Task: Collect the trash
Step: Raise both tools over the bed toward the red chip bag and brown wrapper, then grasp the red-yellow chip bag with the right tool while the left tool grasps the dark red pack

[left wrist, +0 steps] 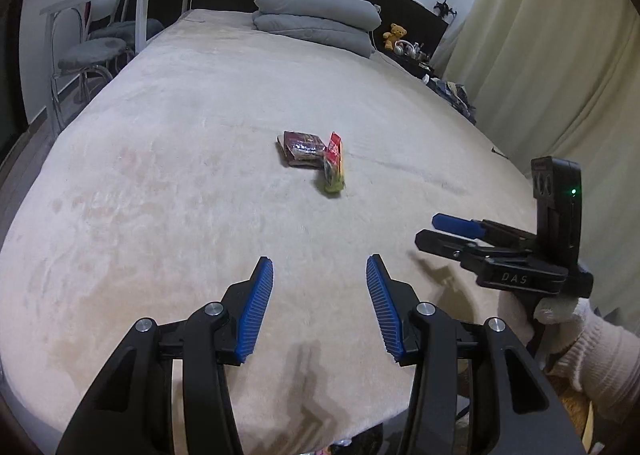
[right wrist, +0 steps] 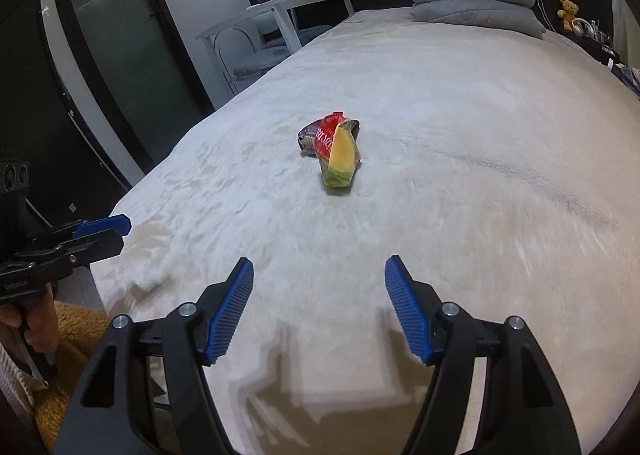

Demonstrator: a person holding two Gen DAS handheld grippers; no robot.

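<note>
- The big bed [left wrist: 180, 183] has a soft, fuzzy cream blanket on it. Gray pillows [left wrist: 316, 17] sit far at the top end.
- Two bits of trash lie touching in the middle of the bed, well apart from both tongs.
- The left gripper [left wrist: 320, 311] is empty, its blue pads standing a little apart. They look at their narrowest, so I call it closed.
- The right gripper [right wrist: 320, 311] is open and empty too.
- The dark wrapper [left wrist: 301, 148] looks light, thin and crinkly.
- The red and yellow wrapper [right wrist: 338, 153] leans on it. It looks slippery and squashy, so pinch a sticking-up edge.
</note>
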